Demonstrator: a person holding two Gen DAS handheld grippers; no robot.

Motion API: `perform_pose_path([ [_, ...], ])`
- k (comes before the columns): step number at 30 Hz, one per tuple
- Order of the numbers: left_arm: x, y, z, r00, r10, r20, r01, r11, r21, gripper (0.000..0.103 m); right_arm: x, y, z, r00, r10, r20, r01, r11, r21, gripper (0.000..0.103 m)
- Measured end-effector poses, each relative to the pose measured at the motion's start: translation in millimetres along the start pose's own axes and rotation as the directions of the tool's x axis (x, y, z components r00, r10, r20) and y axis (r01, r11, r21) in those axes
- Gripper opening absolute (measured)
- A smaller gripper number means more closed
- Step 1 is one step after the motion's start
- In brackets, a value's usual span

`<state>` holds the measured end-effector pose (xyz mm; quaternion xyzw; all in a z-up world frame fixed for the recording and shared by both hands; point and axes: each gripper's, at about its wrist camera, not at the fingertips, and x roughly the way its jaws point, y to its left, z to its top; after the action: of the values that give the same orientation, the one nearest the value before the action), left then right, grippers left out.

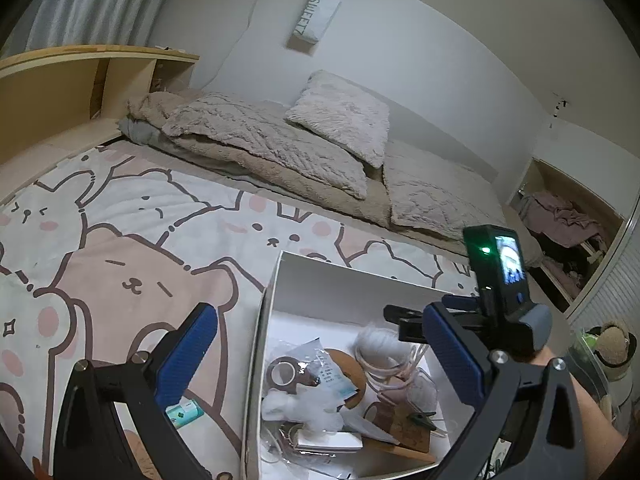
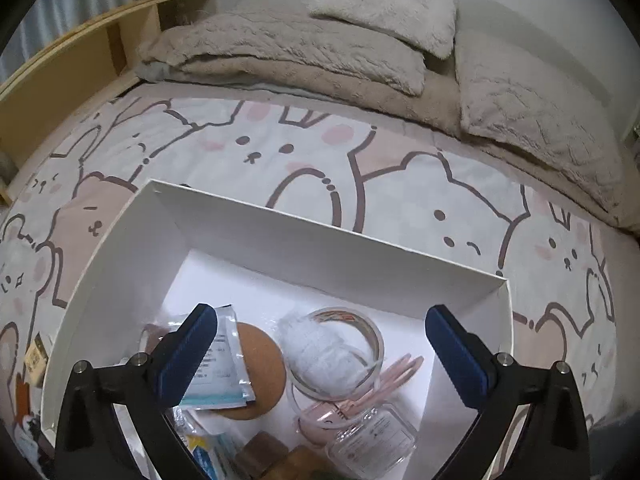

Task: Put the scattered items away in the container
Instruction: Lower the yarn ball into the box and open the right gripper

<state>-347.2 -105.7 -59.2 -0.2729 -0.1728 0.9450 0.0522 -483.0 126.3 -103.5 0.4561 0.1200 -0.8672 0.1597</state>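
Left wrist view. The left gripper [image 1: 320, 356] hangs over the near left wall of the white box [image 1: 352, 284], its blue-padded jaws spread wide with nothing between them. The box stands on a cartoon-animal bedsheet [image 1: 132, 216] and holds a tape roll [image 1: 285, 372], a printed packet [image 1: 330, 374] lying over a cork disc [image 1: 352, 368], a white fluffy ball [image 1: 382, 342] beside looped tubing [image 1: 380, 372], a white tuft [image 1: 292, 406] and a green clip [image 1: 420, 420]. One green packet [image 1: 184, 410] lies on the sheet outside the box, just left of its wall and partly behind the left finger. The right gripper [image 1: 404, 320] reaches in over the box's right side; its camera unit [image 1: 500, 268] faces this lens. Whether its jaws are apart cannot be told here. Behind lie a folded blanket [image 1: 256, 136] and a cushion [image 1: 344, 116].

Right wrist view. The right gripper [image 2: 320, 354] hovers above the box [image 2: 320, 248], jaws fully released and empty. Below it sit the cork disc [image 2: 260, 364], the printed packet [image 2: 224, 364] overlapping the disc's left edge, the fluffy ball [image 2: 320, 352] inside a clear ring [image 2: 376, 336], pink loops [image 2: 400, 368] and a clear case [image 2: 376, 440]. Small items [image 2: 36, 356] remain on the sheet [image 2: 400, 200] outside the box's left wall; what they are cannot be told.
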Motion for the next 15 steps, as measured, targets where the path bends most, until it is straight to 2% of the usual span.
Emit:
perform_pose_path([
  [5,-4,3,1,1.000,0.014,0.000,-0.014,1.000,0.001,0.103,-14,11,-13,0.999,0.037,-0.026,-0.039,0.997,-0.070,0.103],
  [8,-9,5,0,1.000,0.022,0.001,-0.022,1.000,0.000,0.103,-33,21,-24,0.993,0.106,-0.054,-0.112,0.986,-0.122,0.103],
  [11,-13,7,0,0.999,0.033,0.004,-0.033,0.999,-0.003,0.103,-53,37,-34,0.977,0.197,-0.086,-0.211,0.958,-0.196,0.103],
  [15,-16,10,-1,0.999,0.039,0.003,-0.039,0.999,-0.011,0.103,-58,62,-45,0.966,0.210,-0.154,-0.247,0.924,-0.293,0.103],
])
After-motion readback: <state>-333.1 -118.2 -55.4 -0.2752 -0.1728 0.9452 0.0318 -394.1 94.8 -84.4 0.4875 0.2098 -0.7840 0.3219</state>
